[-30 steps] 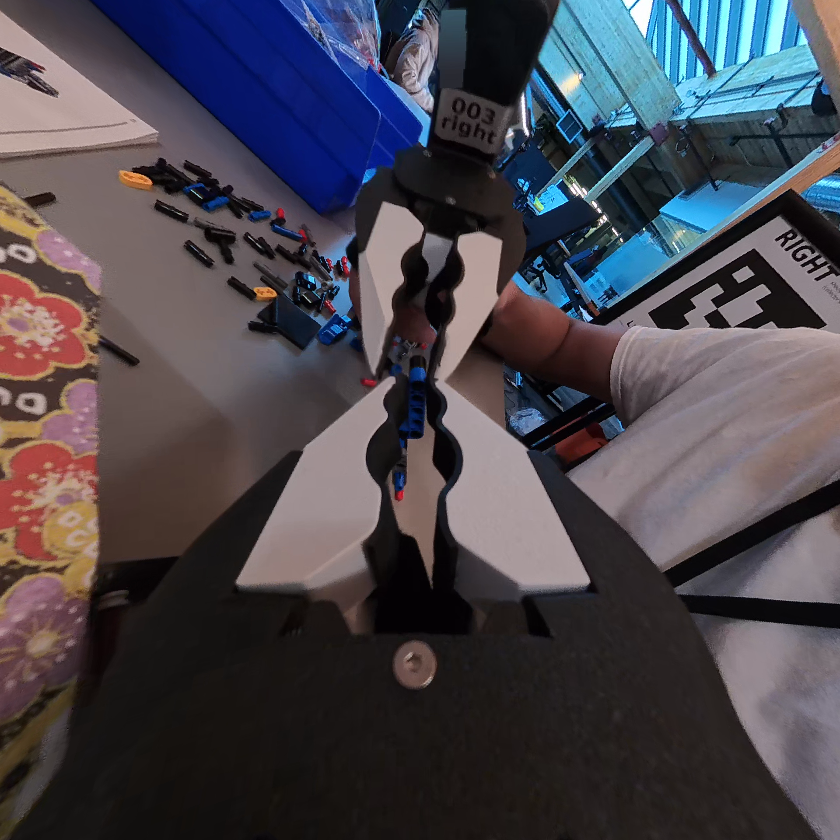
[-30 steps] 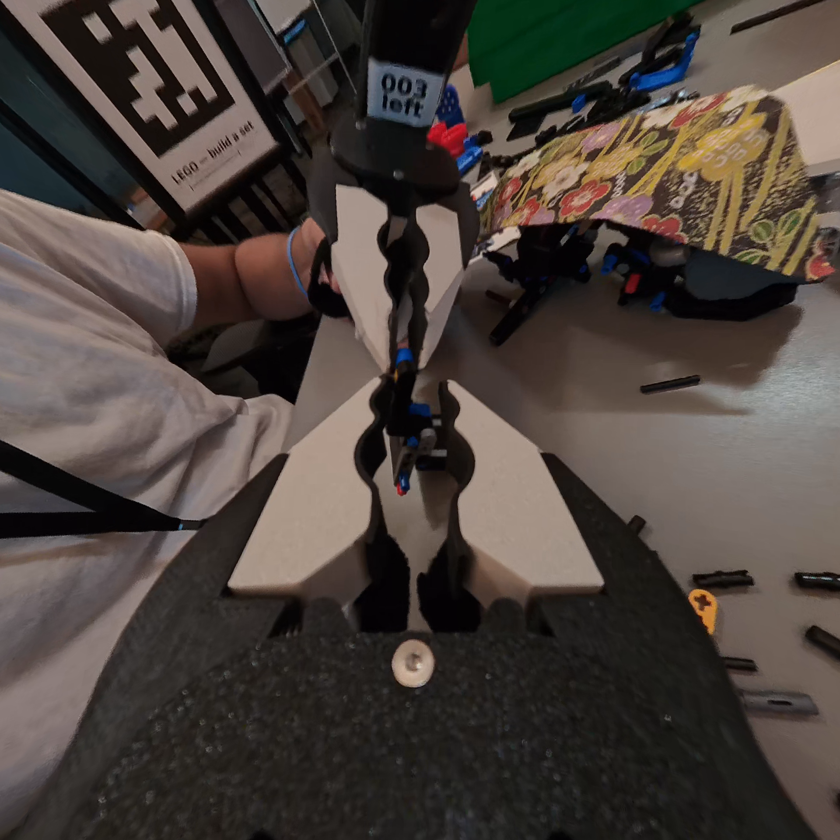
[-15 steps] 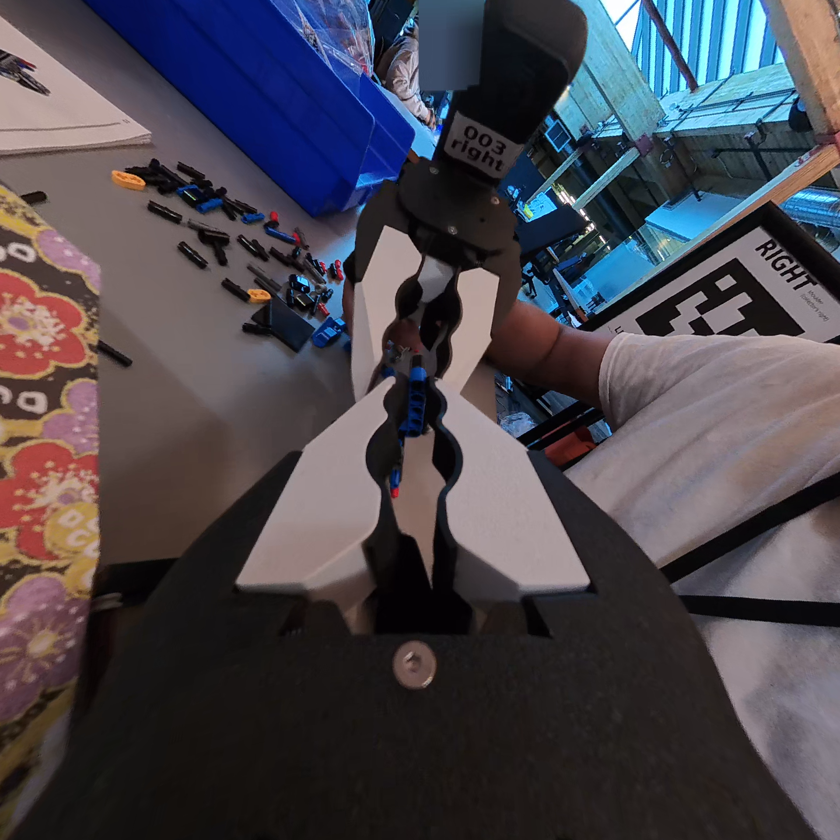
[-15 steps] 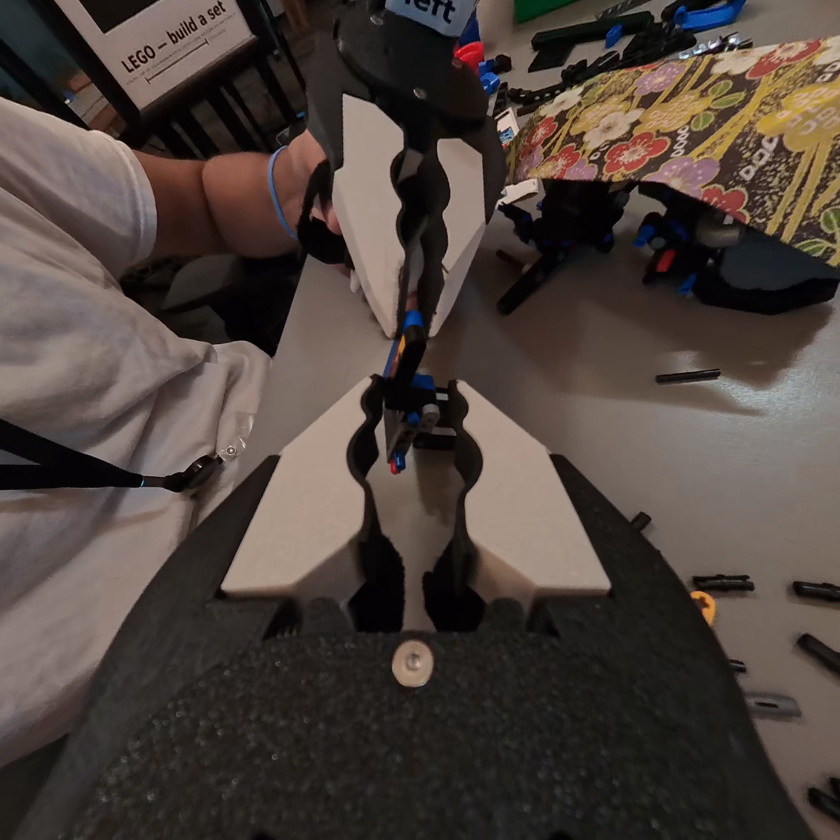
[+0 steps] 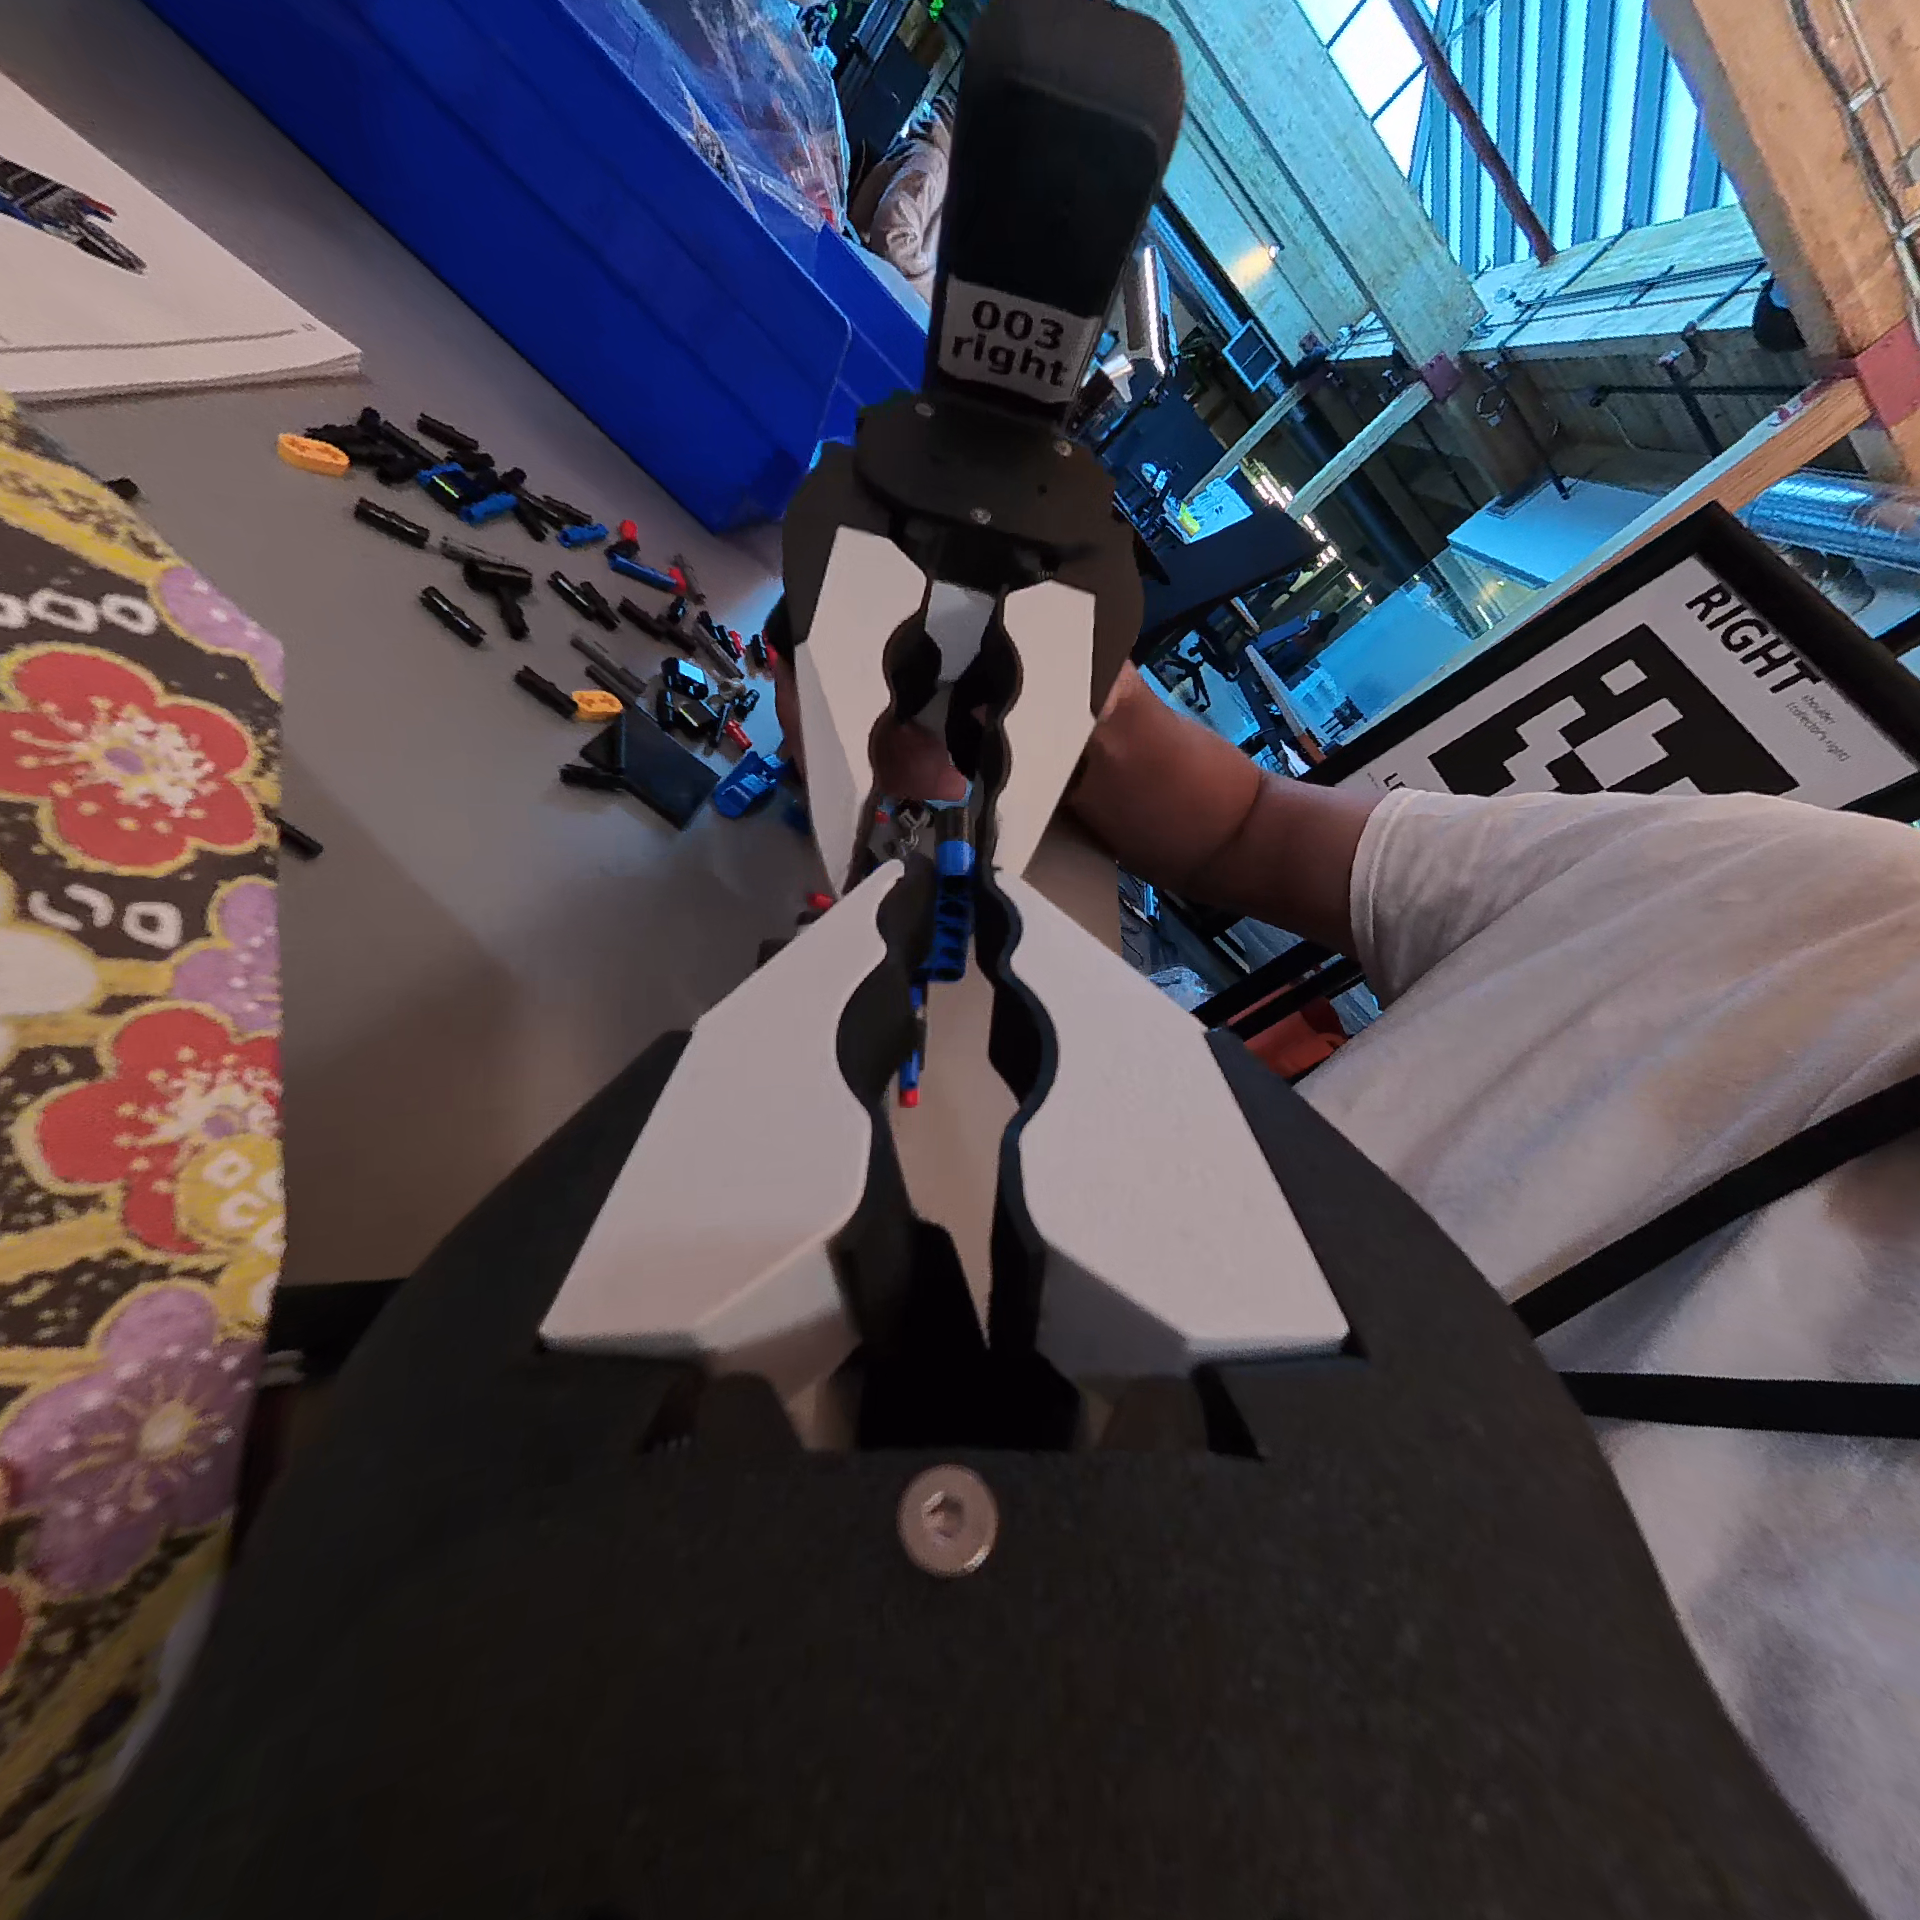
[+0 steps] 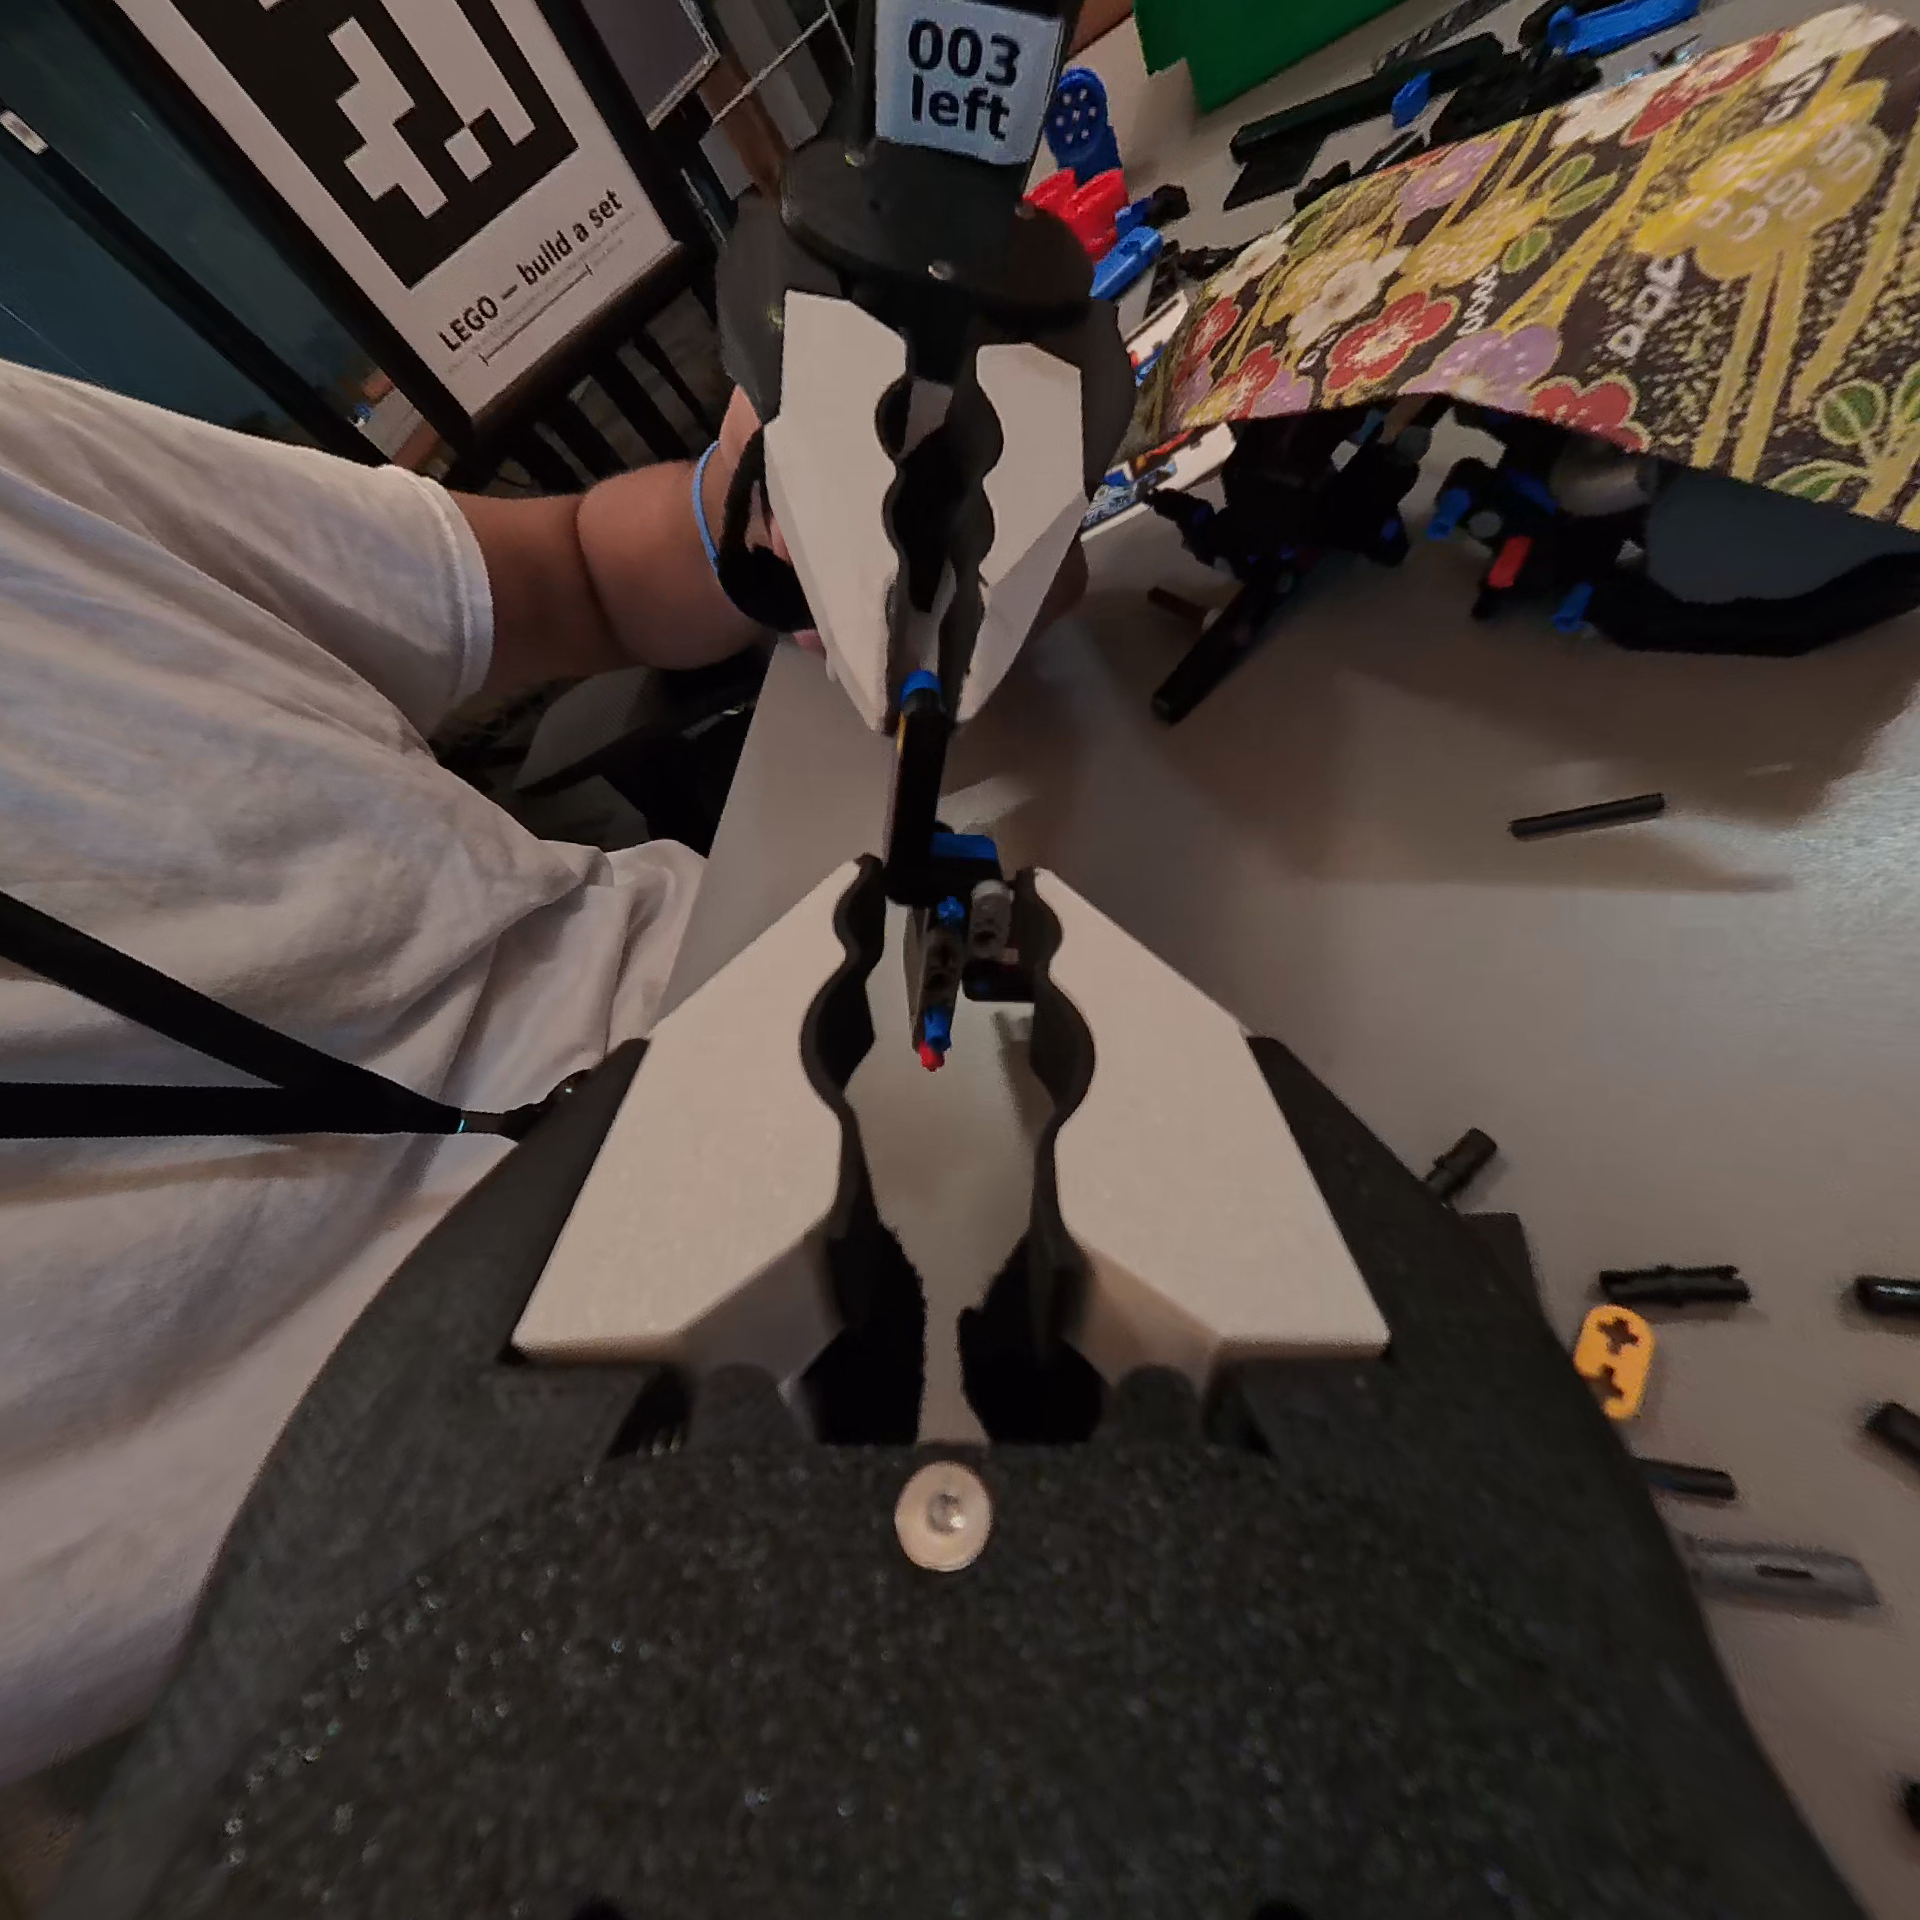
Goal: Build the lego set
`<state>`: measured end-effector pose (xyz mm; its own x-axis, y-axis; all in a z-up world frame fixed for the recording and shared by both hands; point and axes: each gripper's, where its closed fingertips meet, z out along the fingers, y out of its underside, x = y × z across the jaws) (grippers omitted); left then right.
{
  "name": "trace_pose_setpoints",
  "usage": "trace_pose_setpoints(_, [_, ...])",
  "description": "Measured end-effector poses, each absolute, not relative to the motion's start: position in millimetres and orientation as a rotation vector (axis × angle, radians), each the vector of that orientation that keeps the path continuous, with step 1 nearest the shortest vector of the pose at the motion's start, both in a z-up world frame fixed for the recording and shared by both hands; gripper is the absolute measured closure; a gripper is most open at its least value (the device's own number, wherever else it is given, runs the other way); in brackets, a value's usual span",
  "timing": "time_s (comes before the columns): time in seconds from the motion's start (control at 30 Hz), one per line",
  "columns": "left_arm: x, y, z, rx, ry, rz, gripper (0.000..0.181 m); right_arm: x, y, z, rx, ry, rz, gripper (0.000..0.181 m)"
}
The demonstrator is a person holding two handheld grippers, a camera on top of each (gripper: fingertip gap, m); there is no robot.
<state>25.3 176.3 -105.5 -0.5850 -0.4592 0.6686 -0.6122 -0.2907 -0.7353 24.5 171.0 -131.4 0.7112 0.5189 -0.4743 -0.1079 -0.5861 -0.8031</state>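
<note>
We've both grippers, left point(image 5: 940, 940) and right point(image 6: 940, 914), clamped on one small subassembly point(image 6: 935, 935); loose pins point(image 5: 540, 582) beside blue bin point(image 5: 582, 239) remain unbuilt.

loose pieces point(image 5: 582, 634) on table point(image 5: 436, 831), before bin point(image 5: 582, 229)

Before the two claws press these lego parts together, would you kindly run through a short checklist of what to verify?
1. Left claw shut on the slim black-and-blue lego beam assembly: ok.
2. Right claw shut on the small blue-and-grey lego block assembly: ok.
3. Both held above the grey table: ok.
4. Parts touching tip to tip: ok.
5. Pins seated fully: cannot tell.
6. Loose black lego pins out of the way: ok.
</note>
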Motion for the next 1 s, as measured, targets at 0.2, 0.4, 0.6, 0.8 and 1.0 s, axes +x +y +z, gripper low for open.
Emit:
trace_pose_setpoints(0.2, [24.8, 174.1, -107.5, 1.368, -1.825, 2.002, 0.176, 23.8, 168.3, -121.7, -1.986, -0.31, 0.935, 0.157])
trace_pose_setpoints(0.4, [23.9, 173.8, -107.6, 1.364, -1.834, 1.999, 0.176, 28.8, 170.3, -129.7, -2.027, -0.299, 0.895, 0.155])
trace_pose_setpoints(0.6, [20.7, 174.4, -113.7, 1.352, -1.985, 1.951, 0.176, 57.5, 165.8, -118.1, -1.998, -0.26, 0.813, 0.158])
trace_pose_setpoints(0.8, [21.2, 164.7, -126.8, 1.33, -2.332, 1.877, 0.176, 77.2, 165.2, -108.4, -1.965, -0.222, 0.705, 0.158])
trace_pose_setpoints(1.0, [14.5, 159.7, -126.4, 1.246, -2.604, 1.875, 0.173, 83.3, 166.4, -107.6, -1.959, -0.216, 0.666, 0.158])
